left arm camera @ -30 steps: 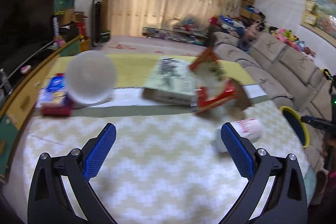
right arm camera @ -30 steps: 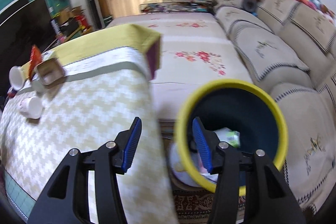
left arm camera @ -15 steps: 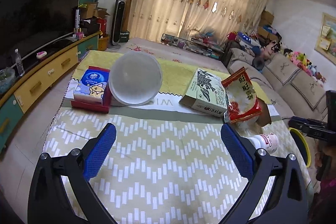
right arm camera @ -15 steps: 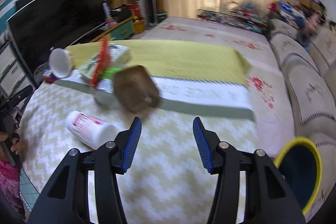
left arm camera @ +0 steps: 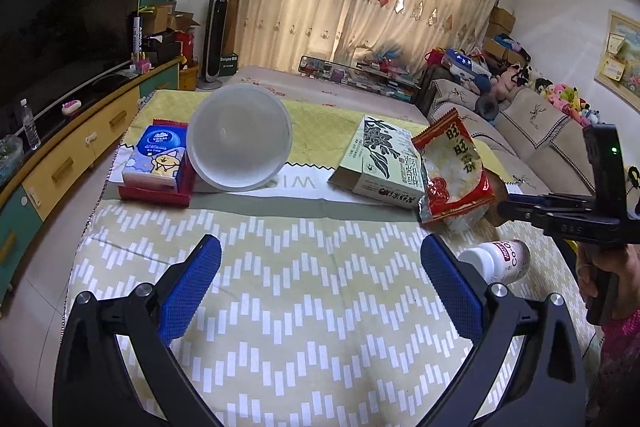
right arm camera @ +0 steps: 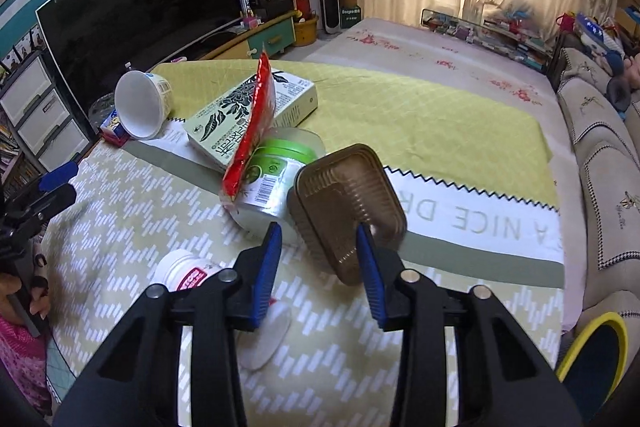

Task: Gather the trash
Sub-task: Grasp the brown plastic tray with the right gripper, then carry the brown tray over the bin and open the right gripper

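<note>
Trash lies on a cloth-covered table (left arm camera: 304,291). In the left wrist view I see a white bowl (left arm camera: 240,137) on its side, a green box (left arm camera: 380,163), a red snack bag (left arm camera: 452,171) and a white bottle (left arm camera: 500,261). My left gripper (left arm camera: 320,287) is open and empty above the cloth. In the right wrist view my right gripper (right arm camera: 319,263) is open, its fingers on either side of the near end of a brown plastic tray (right arm camera: 348,211). A green-lidded tub (right arm camera: 276,167), the snack bag (right arm camera: 252,123), the box (right arm camera: 248,111) and the bottle (right arm camera: 184,273) are near.
A yellow-rimmed bin (right arm camera: 592,347) stands off the table's right corner. A tissue pack (left arm camera: 158,155) on a red box lies beside the bowl. A sofa (left arm camera: 532,123) runs along the right, a TV cabinet (left arm camera: 60,163) along the left.
My right gripper swung from over the bin to the table and closed in on the brown tray. My left gripper's view steadied and pulled back slightly from the items.
</note>
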Available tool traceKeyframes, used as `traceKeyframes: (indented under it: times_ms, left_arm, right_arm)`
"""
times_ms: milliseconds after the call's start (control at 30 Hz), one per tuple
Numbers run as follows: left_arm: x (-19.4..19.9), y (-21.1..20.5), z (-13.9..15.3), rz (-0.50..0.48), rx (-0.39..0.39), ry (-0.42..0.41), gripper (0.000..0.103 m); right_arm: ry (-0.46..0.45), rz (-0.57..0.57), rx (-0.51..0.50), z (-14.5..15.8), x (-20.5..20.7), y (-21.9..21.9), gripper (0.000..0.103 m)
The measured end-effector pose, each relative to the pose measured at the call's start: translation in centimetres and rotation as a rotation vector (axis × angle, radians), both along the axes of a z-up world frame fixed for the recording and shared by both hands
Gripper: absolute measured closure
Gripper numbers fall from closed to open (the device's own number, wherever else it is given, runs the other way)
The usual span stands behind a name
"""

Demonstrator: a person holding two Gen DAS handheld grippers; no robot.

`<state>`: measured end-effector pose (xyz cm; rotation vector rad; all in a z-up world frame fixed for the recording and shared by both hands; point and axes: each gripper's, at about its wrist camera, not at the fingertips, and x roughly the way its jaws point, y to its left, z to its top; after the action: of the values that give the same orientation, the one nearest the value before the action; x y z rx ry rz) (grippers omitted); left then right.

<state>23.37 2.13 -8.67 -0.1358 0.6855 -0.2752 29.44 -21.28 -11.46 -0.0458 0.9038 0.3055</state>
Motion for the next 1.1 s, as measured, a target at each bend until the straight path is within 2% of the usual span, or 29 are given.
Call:
traceKeyframes:
  times_ms: [33, 100, 167, 500, 700, 1100]
  left_arm:
    - [0.0, -0.1, 0.0, -0.001, 0.001, 0.0, 0.005]
    - [0.0, -0.2, -0.1, -0.004, 0.001, 0.0, 0.005]
    - [0.0, -0.3, -0.1, -0.004, 0.004, 0.0, 0.005]
    - [0.0, -0.6, -0.3, -0.014, 0.006, -0.002, 0.005]
    - [-0.2, -1.0, -0.2, -0.028, 0.008, -0.014, 0.005]
    - [-1.0, -2.2, 0.2, -0.072, 0.035, -0.049, 0.005]
  right_arm:
    - [0.007, 0.002, 0.007, -0.2, 0.2, 0.0, 0.074]
    - [0.017, 0.009, 0.023, -0.3, 0.2, 0.0, 0.093]
    - [0.011, 0.008, 0.027, -0.1, 0.2, -0.1, 0.098]
    - [-0.075, -0.02, 0.077, 2.9, -3.5, -2.1, 0.099]
    - [-0.11, -0.076, 0.08, 3.9, -6.0, -4.5, 0.099]
    - [-0.118, -0.363, 0.009, 2.7, -10.4, -14.7, 0.099]
